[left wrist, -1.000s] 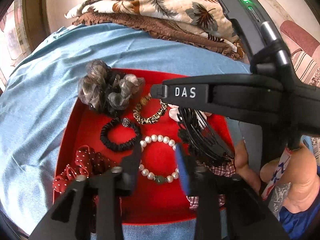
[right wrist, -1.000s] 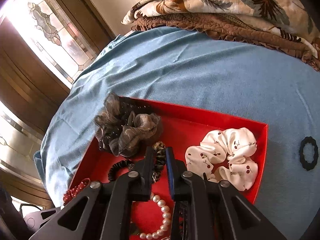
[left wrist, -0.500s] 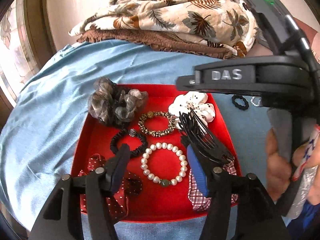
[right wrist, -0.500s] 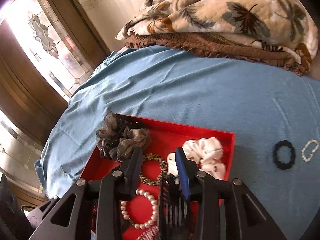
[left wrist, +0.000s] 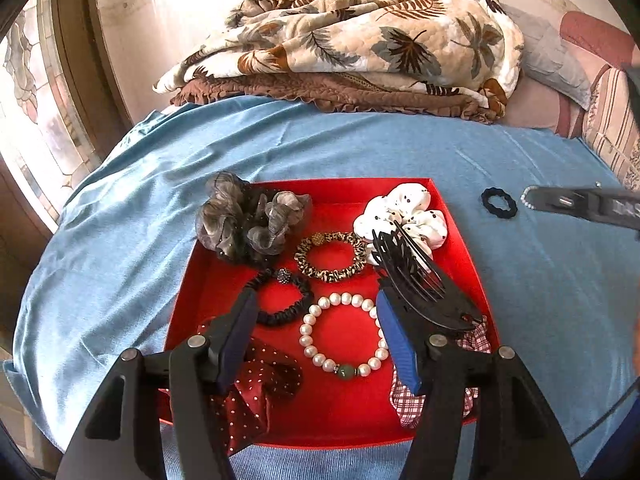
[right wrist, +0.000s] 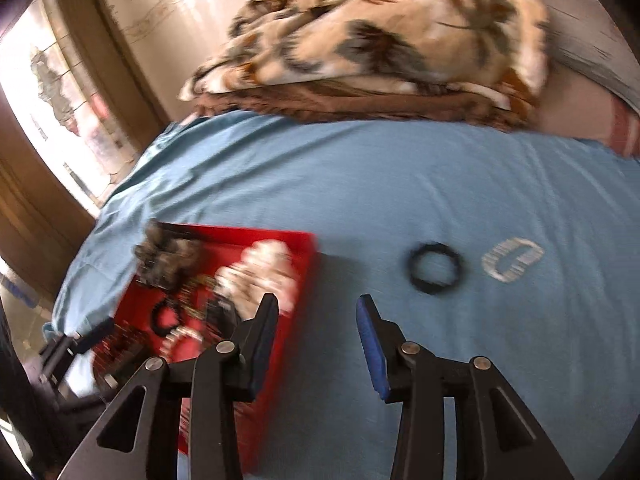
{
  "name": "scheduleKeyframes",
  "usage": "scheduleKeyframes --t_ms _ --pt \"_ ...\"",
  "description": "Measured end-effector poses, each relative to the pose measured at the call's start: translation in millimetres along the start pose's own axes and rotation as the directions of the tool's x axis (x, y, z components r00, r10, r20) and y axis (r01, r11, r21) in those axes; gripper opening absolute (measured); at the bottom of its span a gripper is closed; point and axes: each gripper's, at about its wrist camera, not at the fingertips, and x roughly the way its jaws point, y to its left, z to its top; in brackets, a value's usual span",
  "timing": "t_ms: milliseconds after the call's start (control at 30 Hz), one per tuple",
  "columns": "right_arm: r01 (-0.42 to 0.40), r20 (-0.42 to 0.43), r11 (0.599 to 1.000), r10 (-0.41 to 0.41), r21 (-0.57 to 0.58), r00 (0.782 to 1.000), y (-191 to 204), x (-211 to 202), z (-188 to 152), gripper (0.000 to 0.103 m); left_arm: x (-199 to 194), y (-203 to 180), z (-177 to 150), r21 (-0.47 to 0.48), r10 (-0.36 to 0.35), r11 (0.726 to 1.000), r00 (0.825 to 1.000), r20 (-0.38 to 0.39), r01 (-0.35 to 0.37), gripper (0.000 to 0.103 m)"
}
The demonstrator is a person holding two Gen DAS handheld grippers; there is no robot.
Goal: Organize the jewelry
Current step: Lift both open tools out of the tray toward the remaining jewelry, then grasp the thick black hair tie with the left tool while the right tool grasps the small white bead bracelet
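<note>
While a shallow red cardboard tray [left wrist: 460, 240] rests on a light blue bedsheet [left wrist: 320, 144], the left gripper [left wrist: 316, 316] is held above it with its jaws spread and nothing between them, over a white pearl bracelet [left wrist: 320, 344] lying among scrunchies and a black plastic hair comb [left wrist: 416, 276]. The right gripper [right wrist: 316, 320] is seen over bare sheet just beside the tray's edge, its jaws opening and empty. Outside the tray, a small black fabric hair tie [right wrist: 434, 266] and a pale beaded bracelet [right wrist: 512, 258] are laid close together.
</note>
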Motion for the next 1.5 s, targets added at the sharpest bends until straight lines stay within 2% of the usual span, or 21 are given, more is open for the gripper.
scheduleKeyframes --t_ms 200,367,500,633,767,867,1100,1333,1500 --pt "0.112 -0.001 0.989 -0.112 0.100 0.994 -82 -38 -34 0.046 0 -9 -1 0.005 0.028 1.000 1.000 0.011 -0.028 0.061" --pt "0.198 -0.003 0.960 -0.202 0.197 0.979 -152 -75 -67 0.046 -16 -19 -8 -0.033 0.020 0.999 0.998 0.062 -0.018 0.061" --pt "0.223 0.003 0.939 -0.232 0.263 0.973 -191 -92 -86 0.050 -34 -32 -19 -0.042 0.016 0.999 0.995 0.095 -0.012 0.061" --pt "0.207 0.001 0.929 -0.218 0.308 0.976 -217 -90 -96 0.050 -55 -51 -16 -0.018 0.006 1.000 0.993 0.120 -0.004 0.061" --pt "0.152 0.009 0.934 -0.164 0.322 0.986 -222 -74 -92 0.050 -70 -79 3 0.050 -0.017 0.999 0.989 0.144 0.010 0.061" --pt "0.110 0.015 0.943 -0.121 0.313 0.993 -218 -58 -84 0.050 -66 -101 23 0.072 -0.063 0.996 0.989 0.134 0.054 0.064" --pt "0.043 0.023 0.963 -0.051 0.266 0.998 -202 -27 -57 0.050 -22 -143 60 0.044 -0.133 0.990 0.990 0.051 0.131 0.064" --pt "0.032 0.028 0.977 -0.039 0.209 0.999 -191 3 -28 0.050 37 -170 80 0.064 -0.140 0.988 0.989 -0.043 0.143 0.064" --pt "0.014 0.028 0.978 -0.021 0.210 0.999 -190 28 -14 0.050 76 -176 93 0.034 -0.151 0.987 0.984 -0.097 0.155 0.064"
